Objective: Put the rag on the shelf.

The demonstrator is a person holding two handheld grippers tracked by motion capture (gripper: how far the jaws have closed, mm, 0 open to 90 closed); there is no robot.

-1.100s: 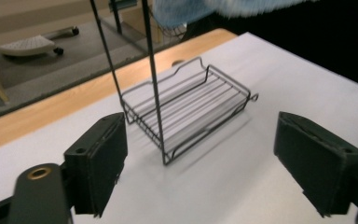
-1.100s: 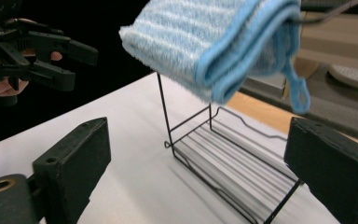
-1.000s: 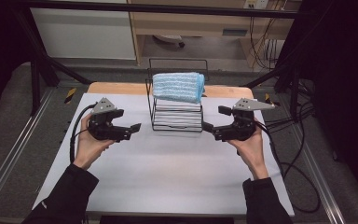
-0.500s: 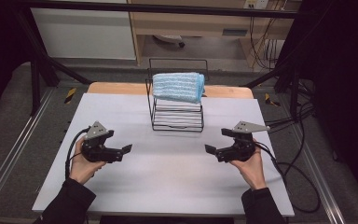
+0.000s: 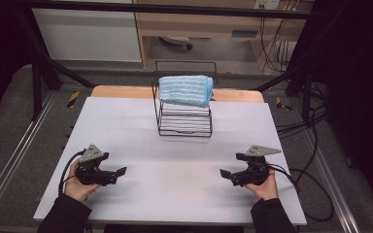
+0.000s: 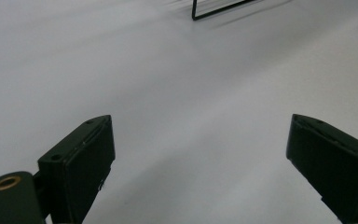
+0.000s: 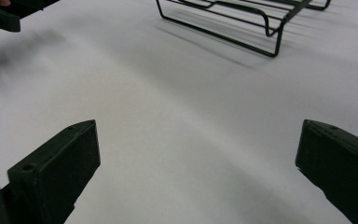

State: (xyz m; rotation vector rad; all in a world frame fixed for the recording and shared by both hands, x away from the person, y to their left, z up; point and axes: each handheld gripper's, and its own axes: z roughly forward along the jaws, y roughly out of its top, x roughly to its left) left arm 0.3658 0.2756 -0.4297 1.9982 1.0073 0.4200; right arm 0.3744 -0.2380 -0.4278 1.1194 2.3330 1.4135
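Left claw [image 5: 118, 172]: jaws spread wide with nothing between them, low over the near left of the bench [image 5: 126, 121]; they have just finished opening.
Right claw [image 5: 225, 174]: also gaping and empty, low at the near right, pointing inward toward its partner.
Towel [image 5: 185, 90]: folded blue-and-white striped cloth lying on top of the wire rack [image 5: 184, 124], at the far middle of the bench, well apart from both claws.
Step in hand: by my reckoning, hands resting at the near edge, with the towel on the rack.
Doing it well: set both down gently, jaws clear of the cables, and leave the rack undisturbed.
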